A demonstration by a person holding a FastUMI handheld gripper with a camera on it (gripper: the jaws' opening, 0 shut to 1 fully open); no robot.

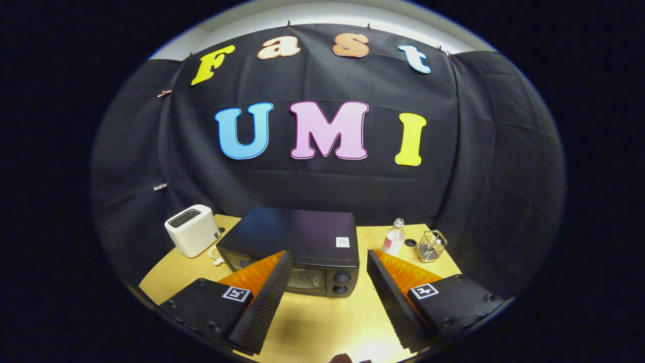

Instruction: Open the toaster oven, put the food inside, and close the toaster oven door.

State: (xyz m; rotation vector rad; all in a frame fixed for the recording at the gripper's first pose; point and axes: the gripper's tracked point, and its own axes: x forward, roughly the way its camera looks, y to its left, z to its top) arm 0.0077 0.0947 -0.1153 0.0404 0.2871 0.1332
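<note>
Black toaster oven seemingly closed on desk, facing hand-held gripper, fingers spread wide, grasping nothing, for door access.

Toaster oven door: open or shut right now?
Shut: the toaster oven door stands upright against its front. The open gripper holds nothing.

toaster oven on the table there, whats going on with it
A handheld gripper hangs above the wooden table with its fingers spread wide, holding nothing. The black toaster oven sits just ahead of them, and its door looks closed. A white toaster stands to its left; a small bottle and a wire basket stand to its right. No food is visible on the table, so this could be before loading or after the door was shut again.
</note>
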